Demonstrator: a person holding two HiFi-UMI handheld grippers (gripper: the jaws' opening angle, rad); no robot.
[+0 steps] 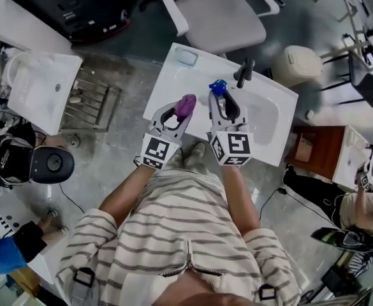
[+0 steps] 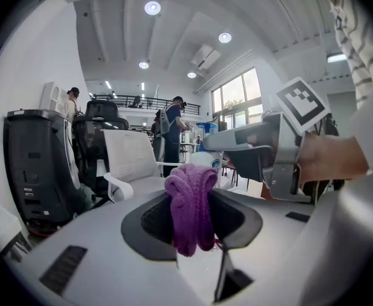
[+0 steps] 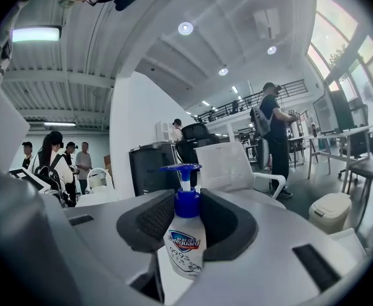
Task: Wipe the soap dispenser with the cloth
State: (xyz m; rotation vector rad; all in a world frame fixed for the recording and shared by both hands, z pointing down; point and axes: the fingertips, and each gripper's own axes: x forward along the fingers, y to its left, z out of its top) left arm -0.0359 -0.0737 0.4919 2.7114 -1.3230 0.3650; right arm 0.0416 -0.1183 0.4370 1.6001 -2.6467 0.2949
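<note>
Now, above a white sink (image 1: 270,110), the left gripper (image 1: 177,115) pinches a bunched purple cloth (image 2: 191,203) while the right gripper (image 1: 224,106) clamps a soap dispenser (image 3: 185,238) upright.

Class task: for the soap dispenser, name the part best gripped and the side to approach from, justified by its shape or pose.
Grip the soap dispenser high on its body, around the blue collar, coming in level from the side, as the right gripper does. It is upright, the thin pump stem would probably slip, and the lower body is left free for the purple cloth.
</note>
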